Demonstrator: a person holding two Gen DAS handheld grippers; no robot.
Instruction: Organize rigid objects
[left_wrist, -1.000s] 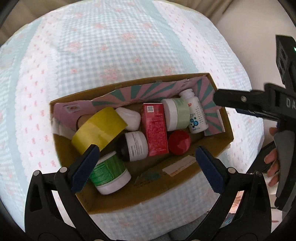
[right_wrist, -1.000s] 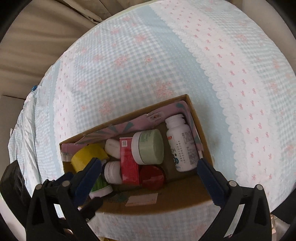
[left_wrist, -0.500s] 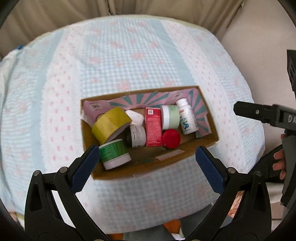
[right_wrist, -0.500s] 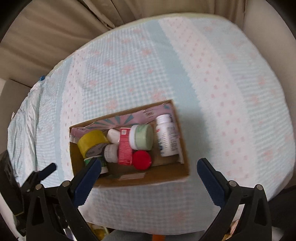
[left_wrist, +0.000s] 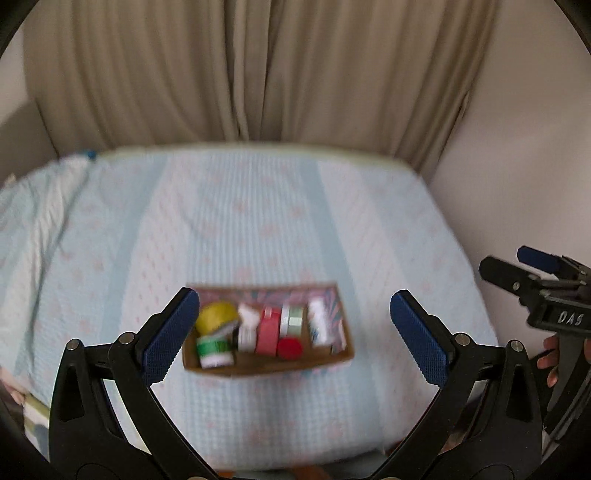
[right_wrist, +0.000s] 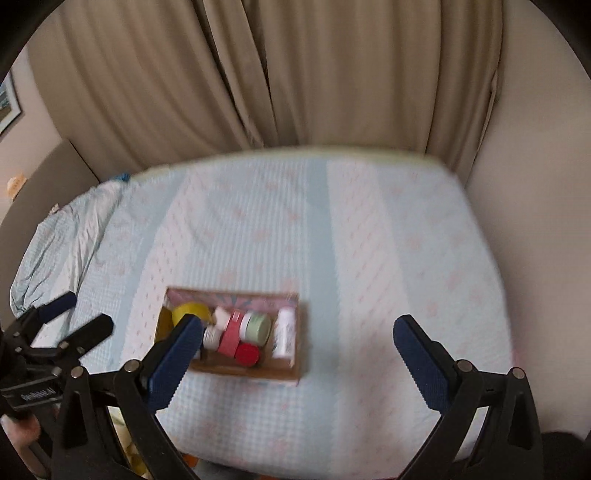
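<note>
Nearest, both claws gape wide and empty: the left gripper (left_wrist: 295, 332) and the right gripper (right_wrist: 297, 354) hang above the bed's (left_wrist: 258, 229) near edge. Beyond them the cardboard box (left_wrist: 267, 363) holds the yellow tape roll (left_wrist: 216, 317), red carton (left_wrist: 267, 328) and white bottle (right_wrist: 285, 332). Judging from this, steady the blurred view before picking one item.

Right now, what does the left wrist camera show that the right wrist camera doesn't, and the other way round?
Only the left wrist view shows the right gripper from the side, open, with fingers of a hand on its handle, and the green-labelled jar in full. Only the right wrist view shows the left gripper from outside, open, and a framed picture on the wall. Both show the cardboard box of containers on the bed, the red lid and the beige curtain.
</note>
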